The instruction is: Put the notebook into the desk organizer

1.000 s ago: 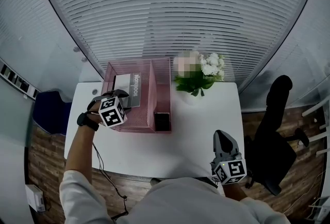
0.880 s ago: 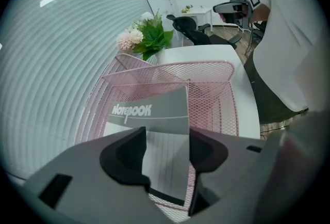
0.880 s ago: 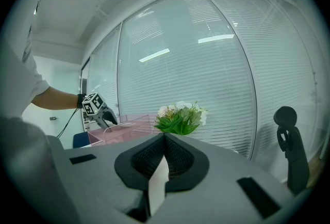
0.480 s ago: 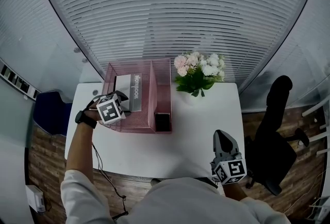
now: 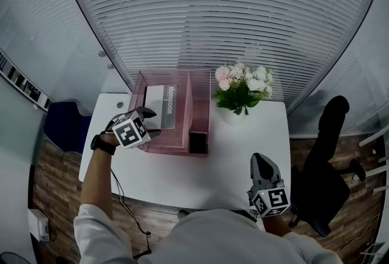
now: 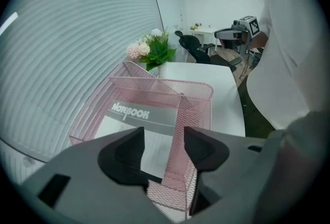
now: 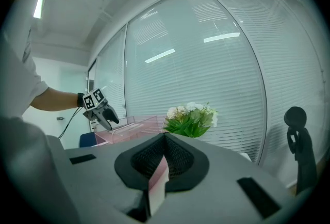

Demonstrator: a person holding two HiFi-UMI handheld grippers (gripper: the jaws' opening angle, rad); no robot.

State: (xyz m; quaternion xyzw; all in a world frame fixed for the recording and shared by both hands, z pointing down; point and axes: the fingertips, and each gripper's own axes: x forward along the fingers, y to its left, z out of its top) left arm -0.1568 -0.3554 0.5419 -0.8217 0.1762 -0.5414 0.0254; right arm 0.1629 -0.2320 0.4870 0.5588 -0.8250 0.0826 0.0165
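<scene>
Pink mesh desk organizer [image 5: 182, 146] on the counter [image 5: 234, 159], head view, holds the notebook [image 5: 159, 107] flat in its left bay. Left gripper view: left tool [image 6: 164, 139] is opening, empty, above the near wall; pulling back low could snag the mesh. Right gripper view: right tool [image 7: 164, 152] is clenched.

Desk organizer [image 5: 173, 142] open above; flowers [image 5: 243, 89] crowd its right.

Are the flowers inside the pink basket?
No, the flowers stand on the white table beside the pink basket, outside it.
</scene>
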